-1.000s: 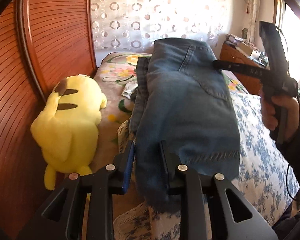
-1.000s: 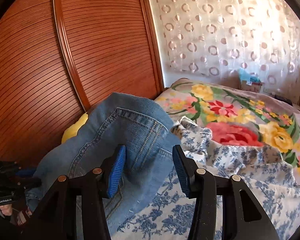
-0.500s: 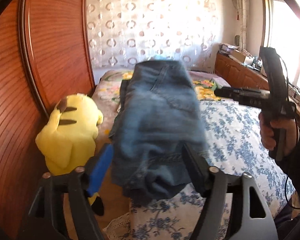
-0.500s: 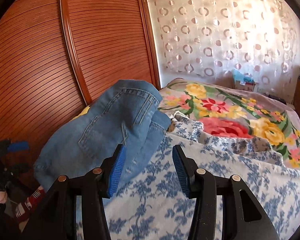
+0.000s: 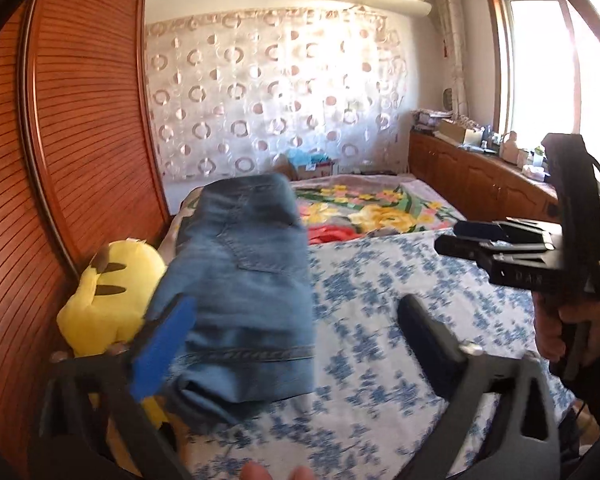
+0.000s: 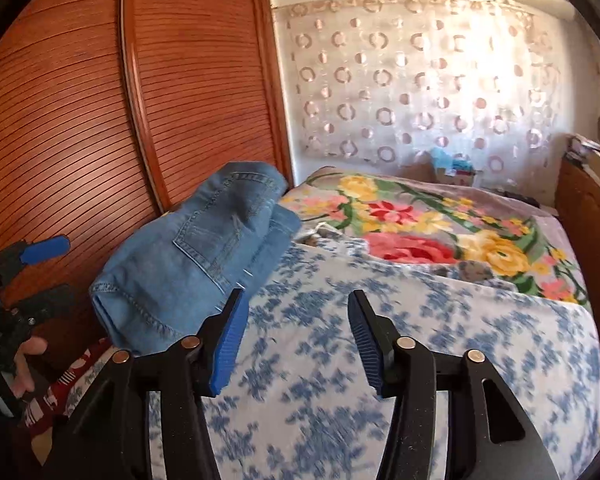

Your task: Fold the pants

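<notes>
The folded blue jeans lie in a stacked bundle on the bed's left side, also seen in the right wrist view. My left gripper is open wide and empty, pulled back in front of the jeans; it also shows at the left edge of the right wrist view. My right gripper is open and empty above the blue-flowered sheet, to the right of the jeans; it shows in the left wrist view held off to the right.
A yellow plush toy lies left of the jeans, against the wooden wardrobe doors. A blue-flowered sheet covers the near bed, a bright floral blanket beyond it. Wooden cabinets stand along the right wall.
My left gripper opened, let go of the jeans and drew back. My right gripper also backed away. The jeans now rest on the bed.
</notes>
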`<state>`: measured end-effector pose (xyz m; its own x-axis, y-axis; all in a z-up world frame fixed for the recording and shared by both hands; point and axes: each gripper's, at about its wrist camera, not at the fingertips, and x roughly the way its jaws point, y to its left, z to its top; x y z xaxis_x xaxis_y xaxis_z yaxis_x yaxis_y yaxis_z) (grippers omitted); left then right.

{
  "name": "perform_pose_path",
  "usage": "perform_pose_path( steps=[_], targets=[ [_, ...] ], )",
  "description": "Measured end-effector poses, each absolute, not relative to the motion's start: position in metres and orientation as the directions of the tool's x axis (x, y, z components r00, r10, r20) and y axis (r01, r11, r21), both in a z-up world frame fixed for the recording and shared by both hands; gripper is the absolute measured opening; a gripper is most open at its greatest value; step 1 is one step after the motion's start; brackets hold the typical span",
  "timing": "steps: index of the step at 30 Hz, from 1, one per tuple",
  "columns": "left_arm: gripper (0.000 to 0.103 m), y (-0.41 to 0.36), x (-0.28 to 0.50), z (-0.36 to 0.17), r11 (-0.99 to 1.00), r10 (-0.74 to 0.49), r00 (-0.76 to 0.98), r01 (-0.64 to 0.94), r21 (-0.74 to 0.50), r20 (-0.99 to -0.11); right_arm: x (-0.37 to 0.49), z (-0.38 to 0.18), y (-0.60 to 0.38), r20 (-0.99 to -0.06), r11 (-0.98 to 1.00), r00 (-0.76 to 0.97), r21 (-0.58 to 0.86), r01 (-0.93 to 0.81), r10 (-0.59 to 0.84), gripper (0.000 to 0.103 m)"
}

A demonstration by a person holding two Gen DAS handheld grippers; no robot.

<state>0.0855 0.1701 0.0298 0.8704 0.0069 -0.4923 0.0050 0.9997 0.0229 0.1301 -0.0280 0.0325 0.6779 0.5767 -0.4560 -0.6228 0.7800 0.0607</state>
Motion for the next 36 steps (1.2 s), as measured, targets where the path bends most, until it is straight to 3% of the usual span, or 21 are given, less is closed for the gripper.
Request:
perform_pose_path(
  steps=[10,13,24,36],
  targets=[
    [0.103,0.114,0.074,0.034,0.998,-0.03,0.888,0.049,0.03,-0.458,0.07,0.044,-0.083,-0.41,0.837,0.755,0.039,-0.546,0.512,0.068],
    [0.103,0.096,0.071,0.035,0.998,-0.024,0.89,0.051,0.047,-0.455,0.05,0.046,-0.097,-0.395,0.855,0.779,0.031,-0.518,0.487,0.08],
    [0.103,0.046,0.054,0.039,0.993,-0.114,0.895,0.122,-0.01,-0.432,-0.009,0.053,-0.128,-0.342,0.9,0.842,0.024,-0.436,0.417,0.081],
    [0.103,0.034,0.043,0.041,0.996,-0.089,0.898,0.093,-0.012,-0.432,-0.038,0.044,-0.13,-0.325,0.929,0.875,0.039,-0.367,0.359,0.081]
  ],
)
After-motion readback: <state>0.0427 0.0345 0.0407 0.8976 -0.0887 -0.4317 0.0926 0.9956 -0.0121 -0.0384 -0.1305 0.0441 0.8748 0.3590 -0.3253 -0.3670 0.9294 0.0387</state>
